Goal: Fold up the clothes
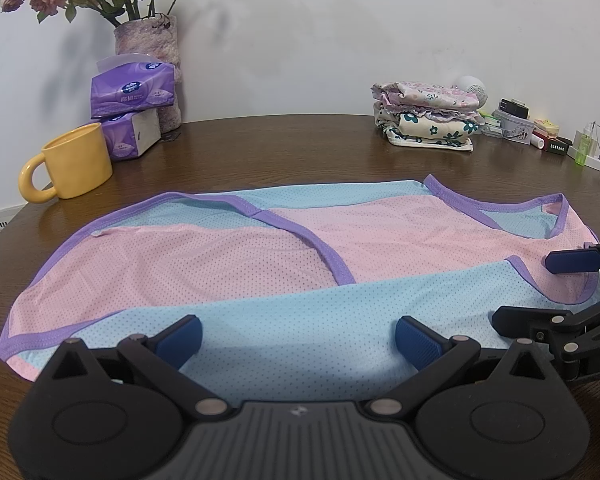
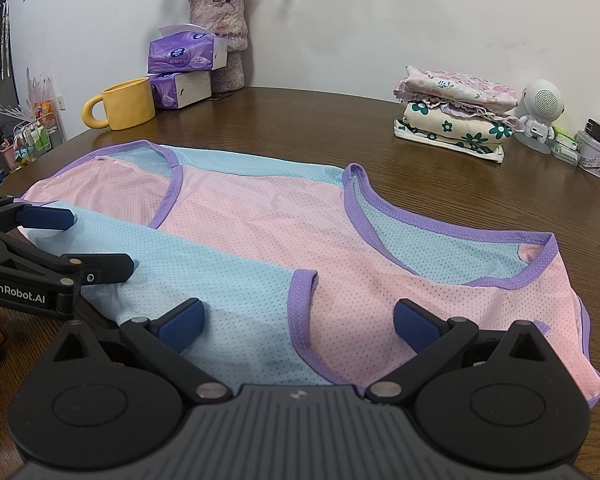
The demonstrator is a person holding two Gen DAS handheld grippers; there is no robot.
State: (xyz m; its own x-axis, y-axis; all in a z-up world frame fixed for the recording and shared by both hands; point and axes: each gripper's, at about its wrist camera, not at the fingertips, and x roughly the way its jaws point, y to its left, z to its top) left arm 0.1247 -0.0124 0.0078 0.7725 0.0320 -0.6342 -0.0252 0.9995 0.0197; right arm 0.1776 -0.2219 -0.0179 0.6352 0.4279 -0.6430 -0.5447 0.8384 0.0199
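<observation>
A: On the worktop, mid to near edge: vest flat, pink and blue mesh, purple trim.
B: Jaws?
A: Left gripper wide open, over the blue near-edge panel, nothing held. Right gripper also wide open, empty, over the armhole trim.
B: Rest?
A: Far edge: folded stack. Far-left corner: mug, tissues, vase.

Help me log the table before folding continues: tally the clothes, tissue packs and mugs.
Mesh vest spread flat: 1
Folded garments in the stack: 3, as far as the layers show
Purple tissue packs: 2
Yellow mug: 1
Total: 7
</observation>
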